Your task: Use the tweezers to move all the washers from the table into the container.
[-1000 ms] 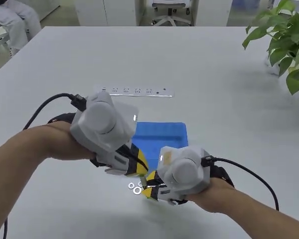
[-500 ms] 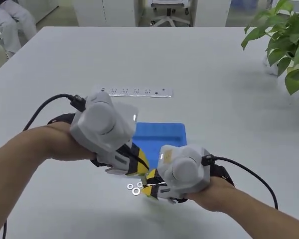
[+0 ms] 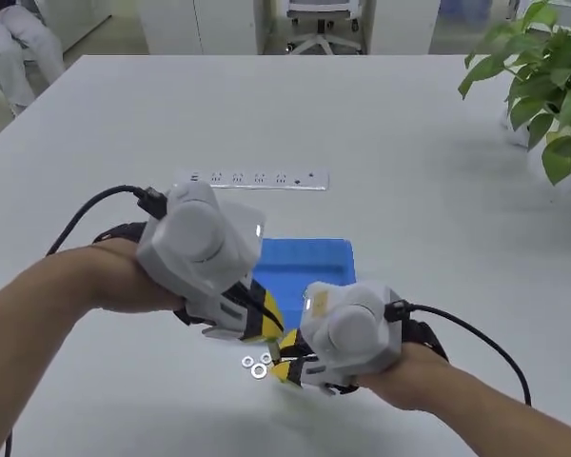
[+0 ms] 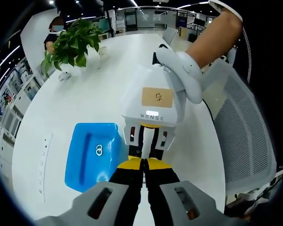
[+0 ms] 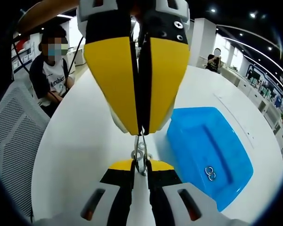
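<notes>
Blue rectangular plastic container (image 3: 309,259): a shallow tray lying flat on the white tabletop (image 3: 409,162). Two washers in the container (image 4: 98,150) lie on its floor, touching each other.

Small round metal washers, loose (image 3: 257,364): a tight cluster on the tabletop just off the container's near edge, at the corner on the person's left. They lie directly under the tips of both grippers.

Thin metal tweezers (image 5: 141,141): upright between the two grippers, over the loose cluster just outside the container. The lower end is sunk between the right gripper's jaws and the upper end meets the left gripper's tips.

Right gripper (image 5: 140,166): yellow-and-black jaws drawn nearly together, pinching the tweezers. In the head view it (image 3: 285,367) sits just off the container's near edge, pointing towards the loose washers.

Left gripper (image 4: 144,163): yellow-tipped jaws pressed together. Whether they hold the tweezers' upper end cannot be told. In the head view it (image 3: 269,327) overlaps the container's near left corner, tip to tip with the right gripper.

White power strip (image 3: 252,179): flat on the table beyond the container's far edge, parallel to that edge and apart from it.

Green leafy plant (image 3: 542,86): well apart from the container, beyond its far right corner.
</notes>
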Demonstrator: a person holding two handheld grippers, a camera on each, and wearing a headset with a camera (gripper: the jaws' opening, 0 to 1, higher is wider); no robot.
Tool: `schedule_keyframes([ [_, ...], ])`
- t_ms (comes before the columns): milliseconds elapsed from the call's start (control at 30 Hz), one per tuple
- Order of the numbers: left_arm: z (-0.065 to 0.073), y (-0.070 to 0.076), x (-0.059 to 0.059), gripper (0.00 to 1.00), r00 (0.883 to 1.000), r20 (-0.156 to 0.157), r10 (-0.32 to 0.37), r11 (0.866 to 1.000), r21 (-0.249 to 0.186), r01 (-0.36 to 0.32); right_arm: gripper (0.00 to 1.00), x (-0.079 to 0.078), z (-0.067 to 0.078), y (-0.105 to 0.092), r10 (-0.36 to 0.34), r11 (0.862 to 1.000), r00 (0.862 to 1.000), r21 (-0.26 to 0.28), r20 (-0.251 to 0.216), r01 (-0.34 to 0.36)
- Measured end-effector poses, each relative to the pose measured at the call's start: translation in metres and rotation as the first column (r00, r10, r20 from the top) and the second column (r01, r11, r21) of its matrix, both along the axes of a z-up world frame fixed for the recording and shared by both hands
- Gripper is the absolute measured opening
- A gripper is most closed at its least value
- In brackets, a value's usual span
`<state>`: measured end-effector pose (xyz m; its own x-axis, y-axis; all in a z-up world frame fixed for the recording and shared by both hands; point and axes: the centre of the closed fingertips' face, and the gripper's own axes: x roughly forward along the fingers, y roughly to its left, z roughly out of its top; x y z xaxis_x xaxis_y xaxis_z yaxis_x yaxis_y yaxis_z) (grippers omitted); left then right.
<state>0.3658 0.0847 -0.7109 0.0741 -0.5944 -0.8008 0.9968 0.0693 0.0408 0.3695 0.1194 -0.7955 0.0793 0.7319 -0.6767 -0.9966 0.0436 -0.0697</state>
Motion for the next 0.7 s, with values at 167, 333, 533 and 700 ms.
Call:
schedule_keyframes([
  [167,-0.0005,-0.0006,0.0003,0.05,1.0,-0.002,0.0,1.0,-0.002,0.0,0.11,-0.0002,-0.0006,-0.0003,-0.009,1.0,1.0,0.002,-0.012,0.009],
  [333,-0.0006,-0.0021,-0.0004,0.05,1.0,-0.003,-0.001,1.0,-0.003,0.001,0.1,-0.0006,-0.0004,-0.0008,-0.022,1.0,1.0,0.005,-0.02,0.022],
  [533,-0.0007,-0.0023,-0.0012,0.05,1.0,-0.001,-0.003,1.0,0.001,0.003,0.1,-0.0018,-0.0003,-0.0009,-0.025,1.0,0.999,0.006,-0.024,0.025],
  [700,-0.0006,-0.0016,-0.0018,0.05,1.0,-0.001,-0.005,1.0,0.005,0.005,0.1,-0.0031,0.0001,-0.0007,-0.019,1.0,1.0,0.003,-0.023,0.019],
])
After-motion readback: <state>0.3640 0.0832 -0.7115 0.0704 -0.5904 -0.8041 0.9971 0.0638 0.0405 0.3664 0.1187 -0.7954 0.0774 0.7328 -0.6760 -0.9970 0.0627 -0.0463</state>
